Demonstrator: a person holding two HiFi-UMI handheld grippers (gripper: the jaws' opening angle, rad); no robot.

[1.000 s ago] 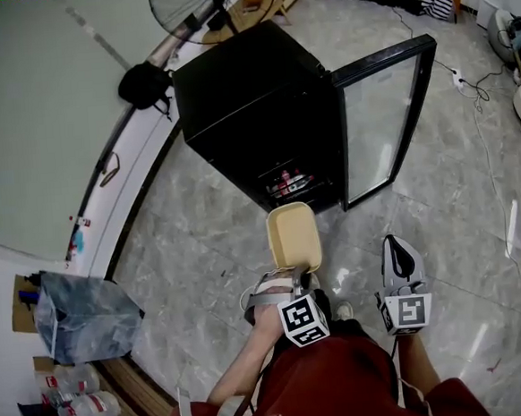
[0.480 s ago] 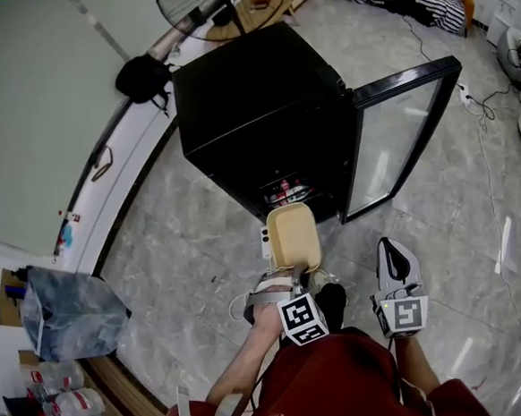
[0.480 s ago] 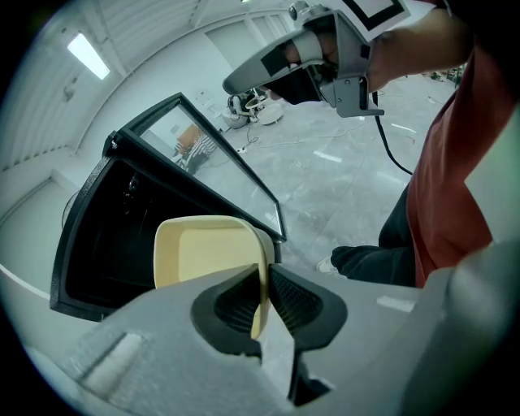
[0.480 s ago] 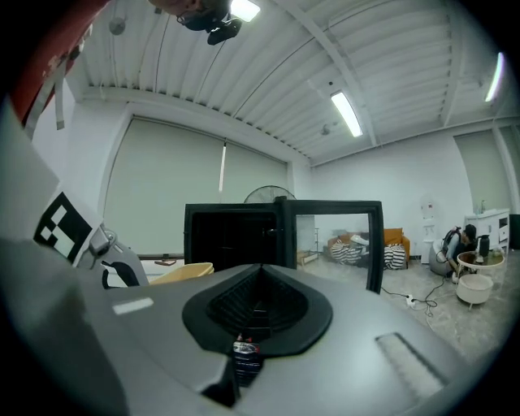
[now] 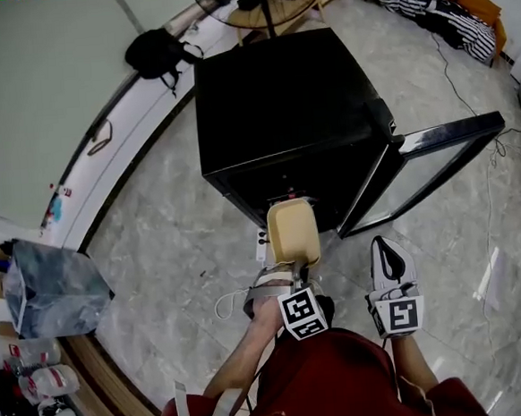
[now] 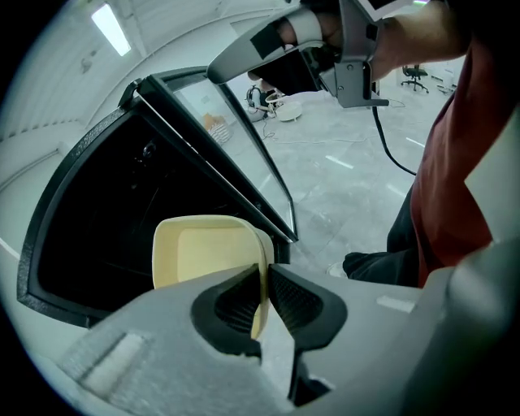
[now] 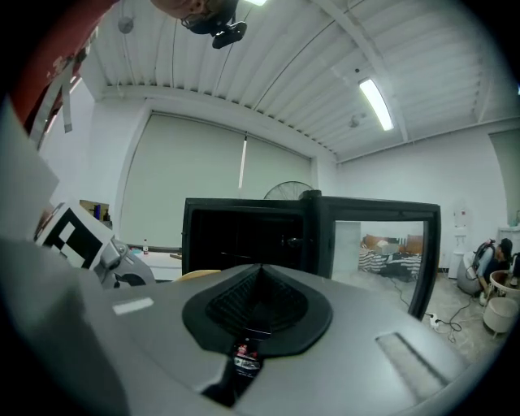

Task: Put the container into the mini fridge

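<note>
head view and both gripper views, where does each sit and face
Head view: on the person's head, steeply down on the mini fridge, left gripper, right gripper, red clothing.
Left gripper view: on that gripper, along jaws shut on the container, toward the fridge; red clothing at right.
Right gripper view: on that gripper, about level at the fridge front; jaws shut, empty.
Shared: all three show the open door.

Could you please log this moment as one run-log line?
left gripper shut on container rim | right gripper shut, empty | mini fridge door open | container outside
</note>
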